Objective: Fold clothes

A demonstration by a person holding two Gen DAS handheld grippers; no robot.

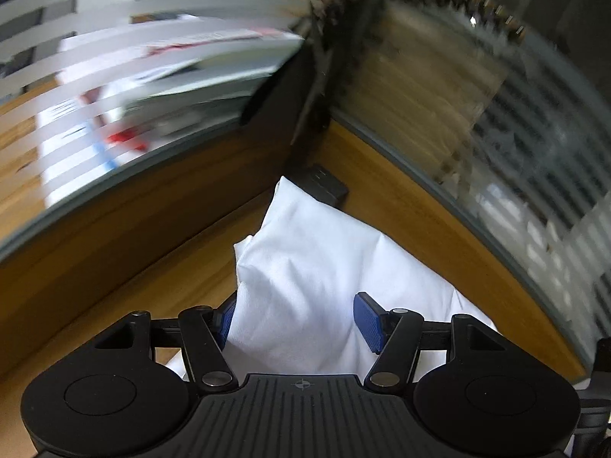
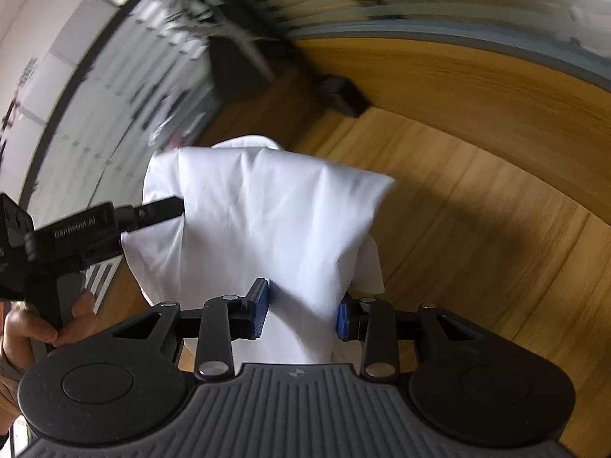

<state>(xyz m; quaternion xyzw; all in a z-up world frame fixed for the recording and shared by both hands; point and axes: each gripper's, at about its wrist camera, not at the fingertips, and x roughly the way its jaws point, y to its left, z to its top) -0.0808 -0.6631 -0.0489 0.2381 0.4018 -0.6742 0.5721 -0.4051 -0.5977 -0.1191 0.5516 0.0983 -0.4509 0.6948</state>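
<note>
A white garment (image 1: 305, 267) lies bunched on the wooden table (image 1: 401, 210), reaching toward the far corner. My left gripper (image 1: 296, 320) is open, its blue pads (image 1: 368, 320) wide apart; the cloth runs between them and drapes over the left pad. In the right wrist view the white garment (image 2: 267, 210) rises in a folded mass and narrows into my right gripper (image 2: 301, 313), whose pads (image 2: 259, 305) are shut on its near end. The left gripper (image 2: 168, 206) shows there at the left, one finger reaching under the cloth's edge, with a hand (image 2: 38, 328) on its grip.
A small black box (image 1: 328, 187) sits in the table's far corner, also seen as the black box (image 2: 343, 95). Frosted striped glass partitions (image 1: 114, 76) wall the desk on two sides. Bare wood (image 2: 477, 229) spreads to the right of the garment. The background is motion-blurred.
</note>
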